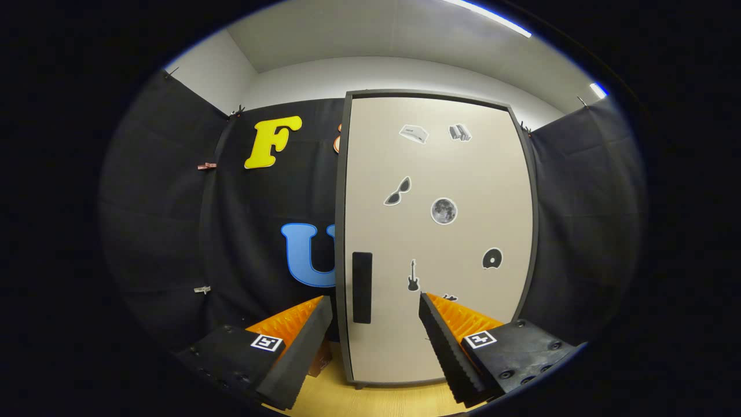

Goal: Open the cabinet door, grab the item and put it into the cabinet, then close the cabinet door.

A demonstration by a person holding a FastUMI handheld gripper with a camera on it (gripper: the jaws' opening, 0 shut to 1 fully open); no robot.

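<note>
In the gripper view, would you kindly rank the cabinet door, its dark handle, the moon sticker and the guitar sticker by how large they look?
Largest to smallest, as they look:
1. Cabinet door, shut.
2. Dark handle, a tall strip near the door's edge.
3. Moon sticker.
4. Guitar sticker, taller than the moon but far thinner, so these two are close.
The claw is open, just ahead of the handle.

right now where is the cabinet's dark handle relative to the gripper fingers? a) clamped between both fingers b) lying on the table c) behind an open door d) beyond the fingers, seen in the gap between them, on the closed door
d: the handle sits on the closed cabinet door beyond the open gripper, seen through the gap between its fingers, neither touching it.
</note>
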